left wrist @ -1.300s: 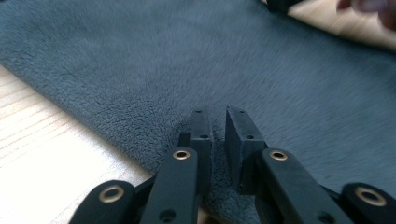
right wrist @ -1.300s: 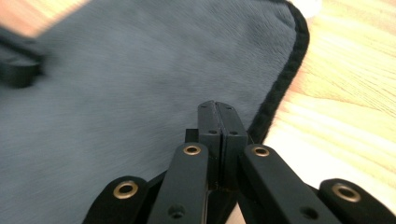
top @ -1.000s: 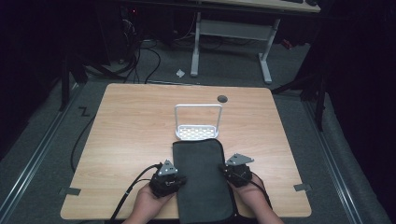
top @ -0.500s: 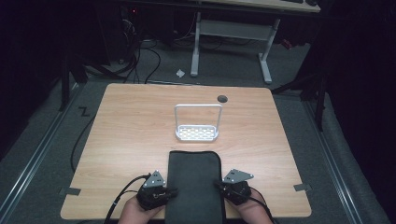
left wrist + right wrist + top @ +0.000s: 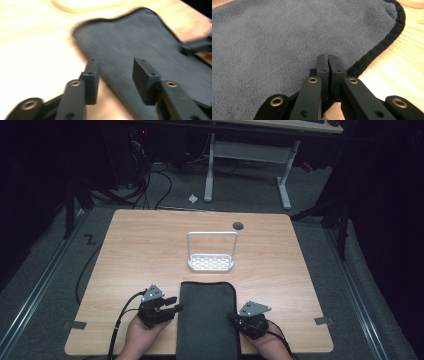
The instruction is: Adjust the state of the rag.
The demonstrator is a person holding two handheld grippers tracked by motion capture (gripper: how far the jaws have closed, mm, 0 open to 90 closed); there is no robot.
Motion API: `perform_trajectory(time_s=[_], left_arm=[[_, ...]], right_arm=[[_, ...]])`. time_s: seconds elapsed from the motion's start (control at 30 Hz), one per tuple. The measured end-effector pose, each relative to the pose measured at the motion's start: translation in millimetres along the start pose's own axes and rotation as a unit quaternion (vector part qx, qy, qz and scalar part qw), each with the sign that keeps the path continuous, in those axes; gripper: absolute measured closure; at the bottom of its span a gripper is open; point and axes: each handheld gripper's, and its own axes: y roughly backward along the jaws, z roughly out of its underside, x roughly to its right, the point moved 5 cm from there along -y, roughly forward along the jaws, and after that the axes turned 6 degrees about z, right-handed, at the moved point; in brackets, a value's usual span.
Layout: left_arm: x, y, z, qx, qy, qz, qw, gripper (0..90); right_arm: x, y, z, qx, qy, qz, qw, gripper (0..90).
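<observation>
Cloth (image 5: 208, 320) lies flat before the rack (image 5: 211, 252); right claw (image 5: 328, 58) is closed on its edge, left claw (image 5: 115, 72) gapes beside it, probably to grab.

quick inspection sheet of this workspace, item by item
surface: wooden table, round grommet hole near far edge
job's things: dark grey cloth lying flat at near edge
clutter: white wire rack upright beyond the cloth
grippers: left claw open at the cloth's left edge; right claw shut at its right edge
cables: black cable trailing from left claw
surroundings: dark floor, desk frame, floor cables
</observation>
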Motion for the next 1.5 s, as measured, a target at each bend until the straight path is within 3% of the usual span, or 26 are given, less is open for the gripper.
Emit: perform_trajectory(time_s=[0.27, 0.47, 0.6, 0.73, 0.9, 1.0, 1.1, 1.23, 1.3, 1.43, 1.5], left_arm=[[-20.4, -27.3, -22.0, -0.01, 0.004, -0.041, 0.9991, 41.2], [-31.2, -46.2, -32.0, -0.014, 0.045, -0.037, 0.9982, 40.7], [-30.8, -49.1, -28.8, -0.032, 0.054, -0.04, 0.9972, 47.0], [-27.3, -45.1, -22.7, -0.024, 0.058, -0.036, 0.9974, 54.3], [-20.6, -47.0, -17.3, -0.017, 0.033, -0.036, 0.9986, 68.9], [-20.8, -47.1, -15.6, -0.017, 0.034, -0.023, 0.999, 78.2], [-21.0, -47.0, -15.0, -0.016, 0.036, -0.017, 0.9991, 80.7], [-16.4, -46.5, -13.3, -0.017, 0.017, -0.023, 0.9995, 80.2], [-16.7, -46.6, -13.4, -0.018, 0.019, -0.022, 0.9994, 79.9], [-17.4, -46.4, -13.4, -0.016, 0.023, -0.02, 0.9994, 79.4], [-17.4, -46.5, -13.4, -0.016, 0.023, -0.02, 0.9994, 79.1]], right_arm=[[-0.2, 0.1, 0.0, -0.001, 0.0, 0.001, 1.0, 88.5], [0.4, -0.1, 0.2, 0.0, -0.003, -0.002, 1.0, 88.4], [0.7, -0.2, 0.2, 0.0, -0.003, -0.004, 1.0, 88.3], [0.6, -0.2, 0.2, 0.001, -0.002, -0.003, 1.0, 88.3], [0.5, -0.5, 0.0, 0.001, -0.002, -0.002, 1.0, 88.3], [0.4, -0.4, 0.1, 0.001, -0.002, -0.002, 1.0, 88.2], [1.0, -0.1, -0.8, 0.005, -0.008, -0.005, 0.9999, 83.9], [9.2, -0.6, -12.8, 0.031, -0.038, 0.011, 0.9987, 76.2], [14.0, -3.4, -20.4, 0.037, -0.04, 0.033, 0.998, 71.9], [30.9, -17.0, -38.5, 0.036, -0.065, 0.074, 0.9944, 63.6], [36.0, -23.6, -44.4, 0.033, -0.074, 0.08, 0.9935, 61.4]])
